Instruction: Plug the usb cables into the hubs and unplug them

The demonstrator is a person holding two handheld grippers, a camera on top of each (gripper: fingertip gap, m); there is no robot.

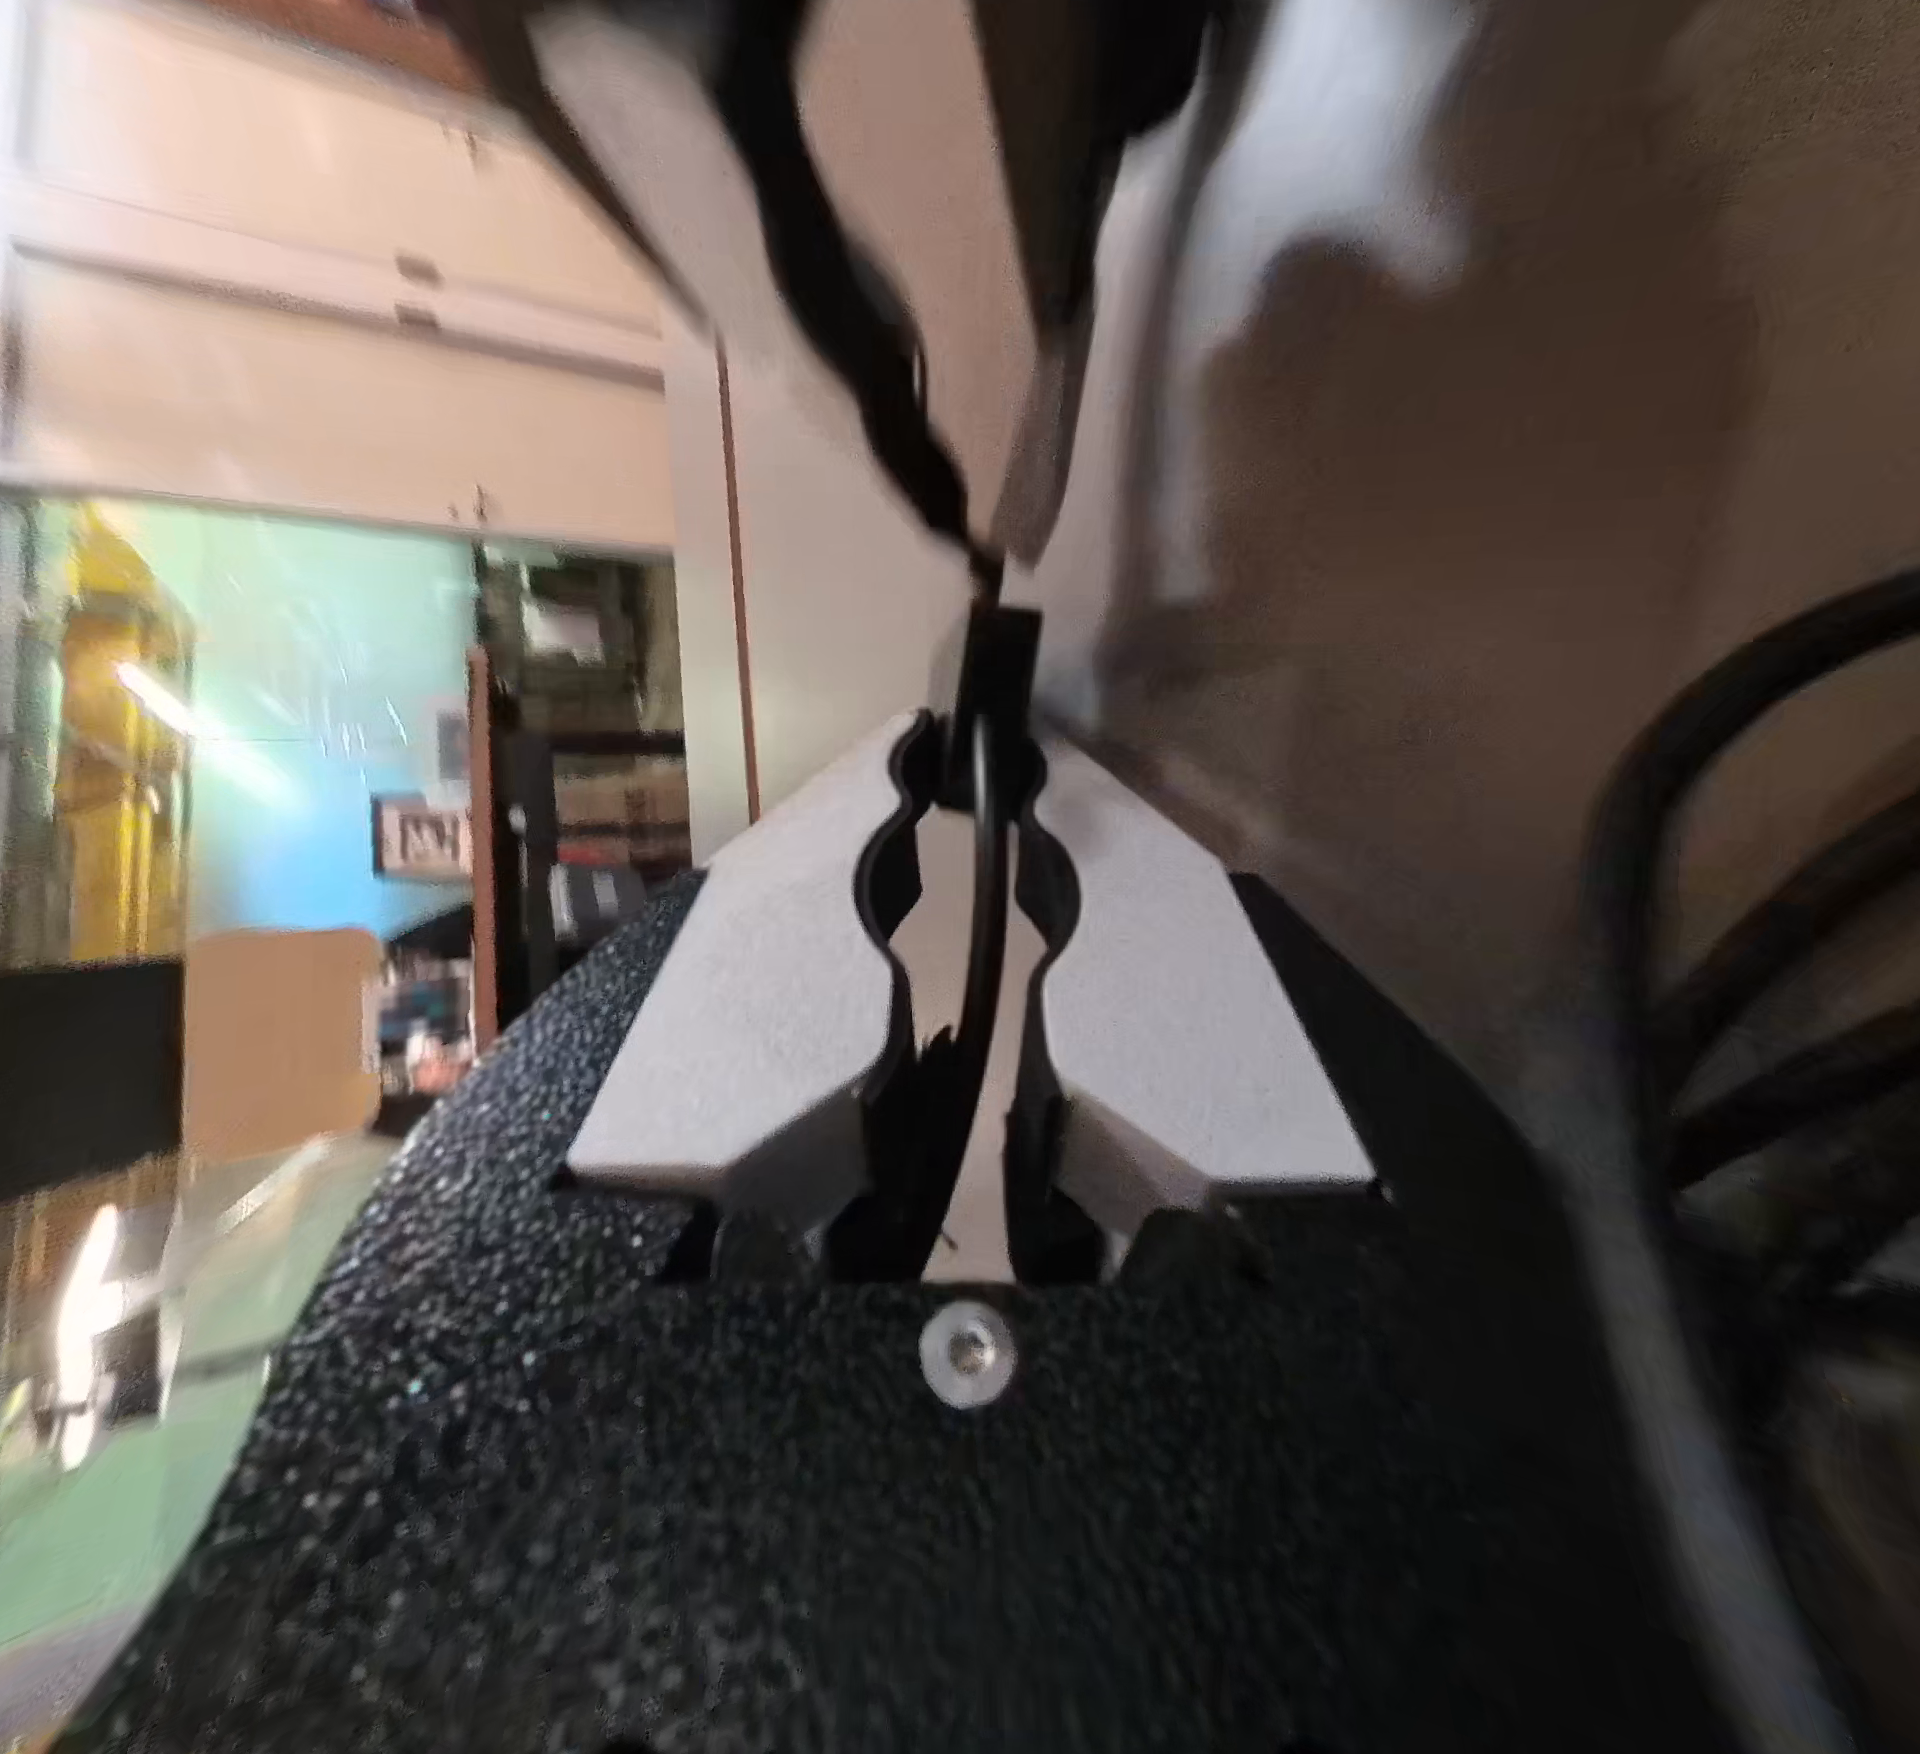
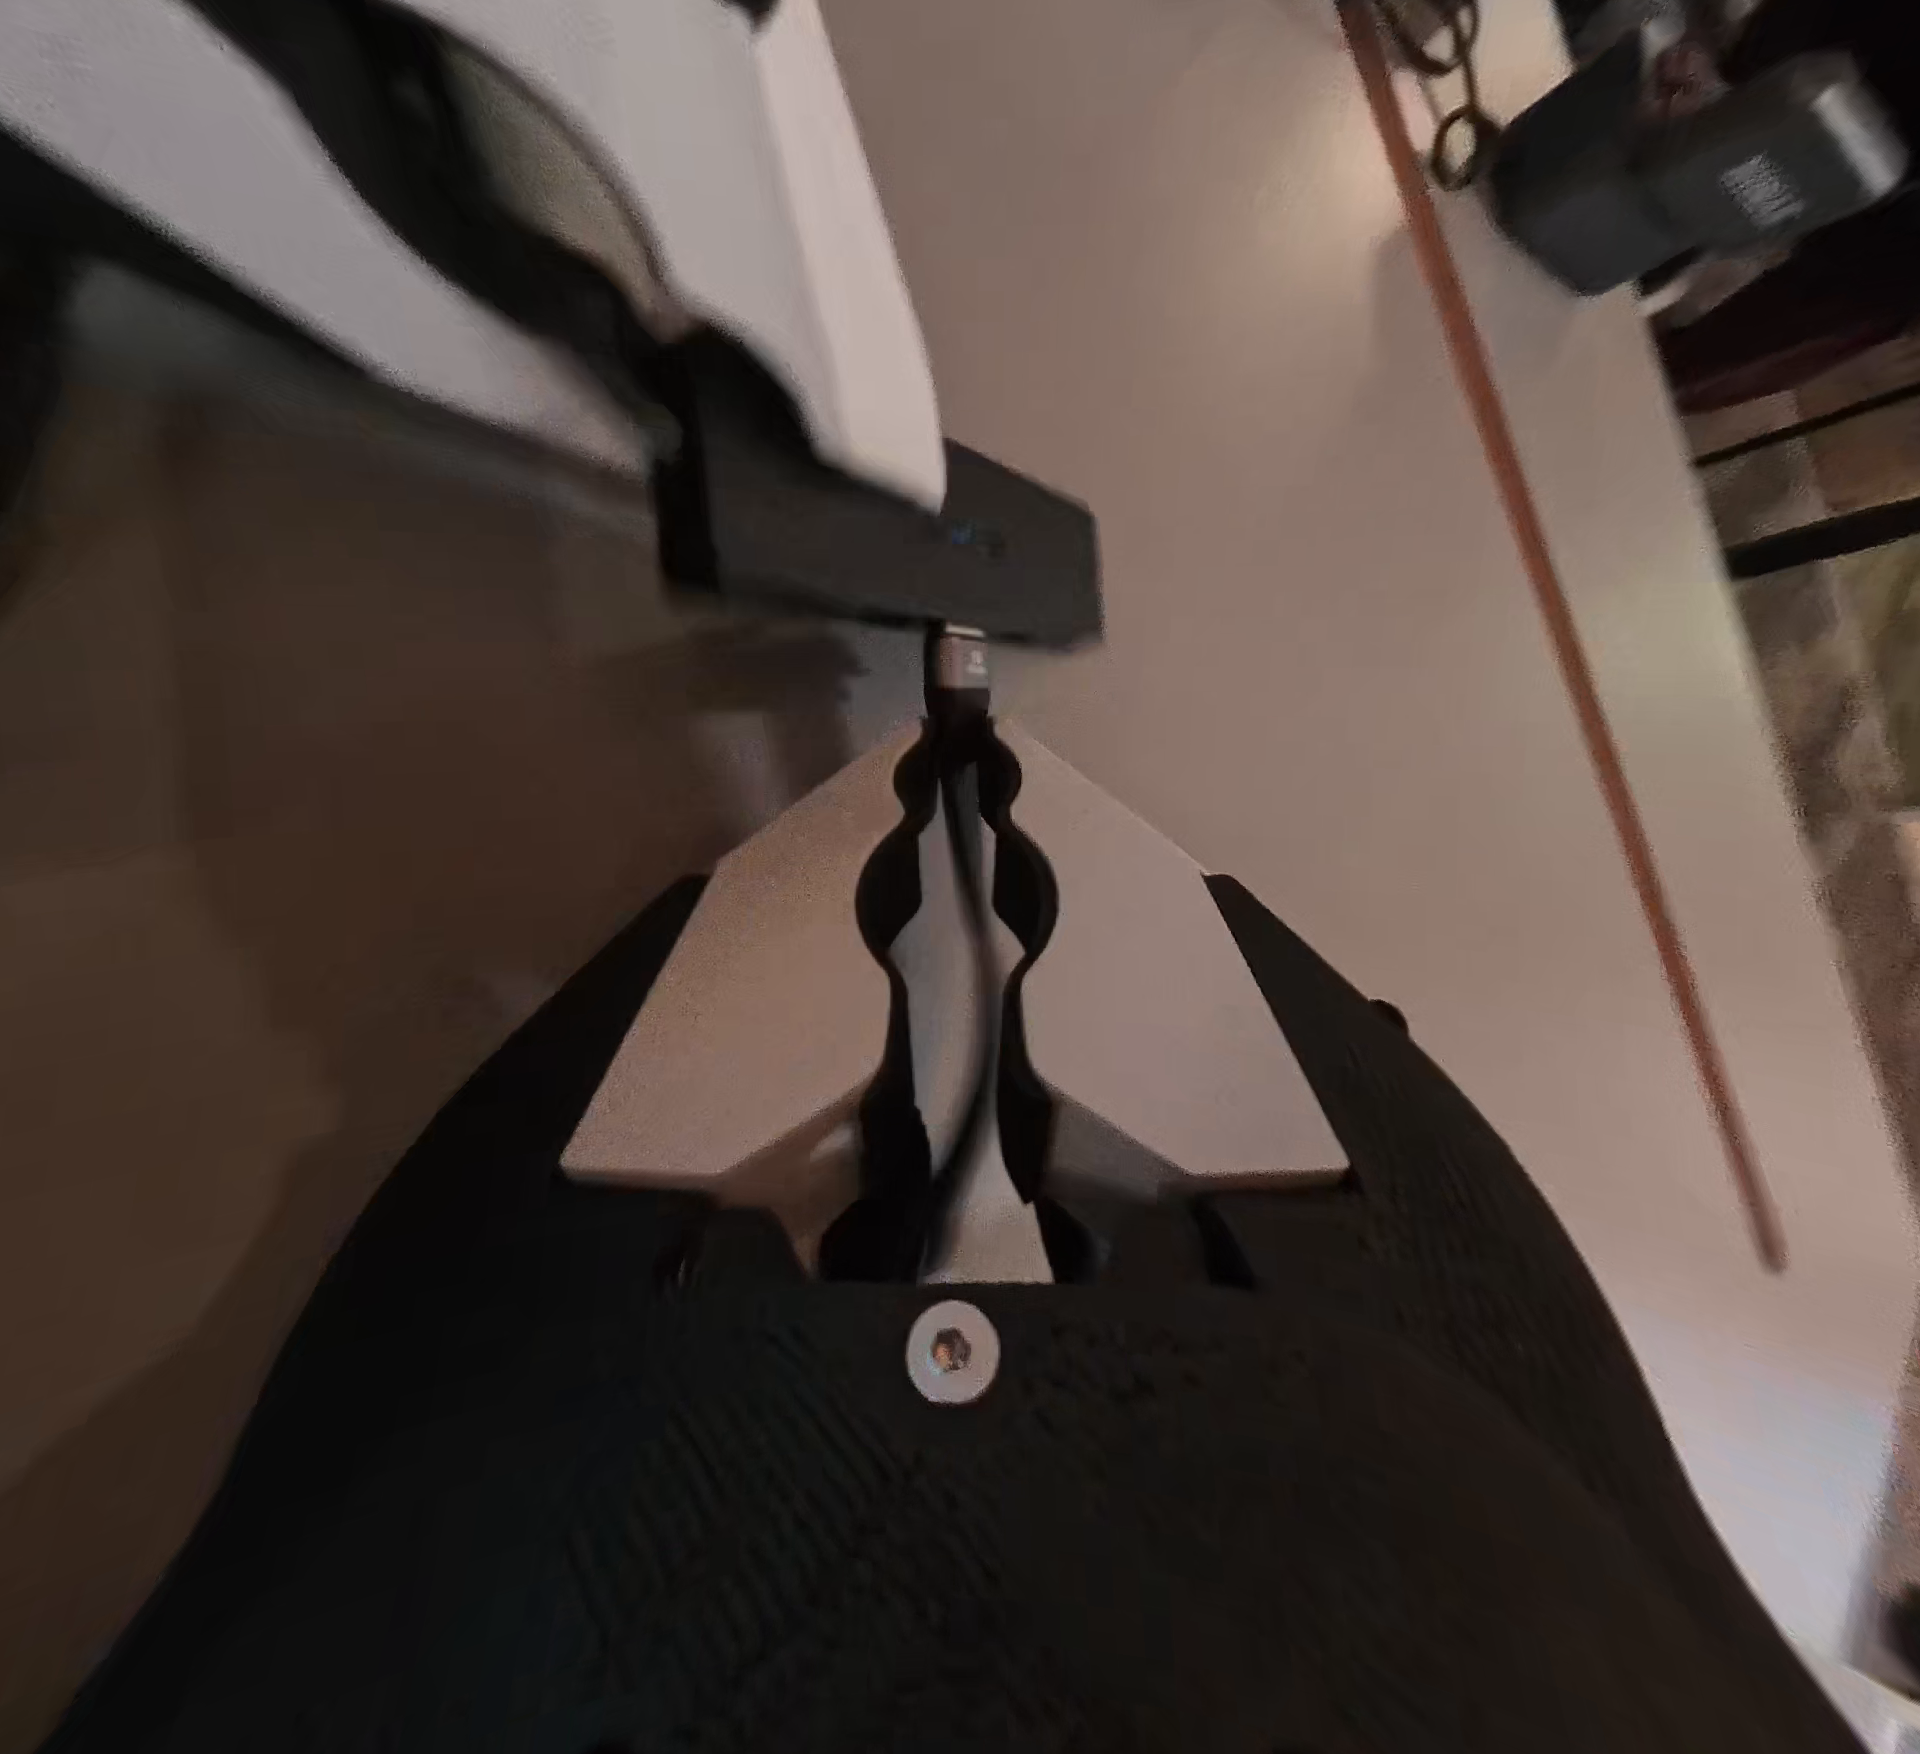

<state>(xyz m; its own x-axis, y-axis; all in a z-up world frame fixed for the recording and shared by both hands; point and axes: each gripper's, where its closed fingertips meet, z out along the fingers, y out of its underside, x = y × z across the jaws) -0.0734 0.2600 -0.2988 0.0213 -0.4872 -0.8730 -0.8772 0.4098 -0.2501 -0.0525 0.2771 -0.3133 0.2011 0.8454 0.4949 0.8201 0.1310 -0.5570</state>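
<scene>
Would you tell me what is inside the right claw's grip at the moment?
The right claw is shut on a cable, just behind its grey plug, which meets the dark hub. The plug's tip is hidden, so how deep it sits cannot be seen.

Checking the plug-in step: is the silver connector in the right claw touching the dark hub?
Touching. The right wrist view shows the silver connector, gripped by the right claw, meeting the underside of the dark hub with no gap.

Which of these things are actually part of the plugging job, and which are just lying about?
Part of the job:
- hub
- plug at the hub, pinched by the right gripper
- hub's cable, pinched by the left gripper

Lying about:
- loose black cables
- cardboard box
- grey box
</scene>
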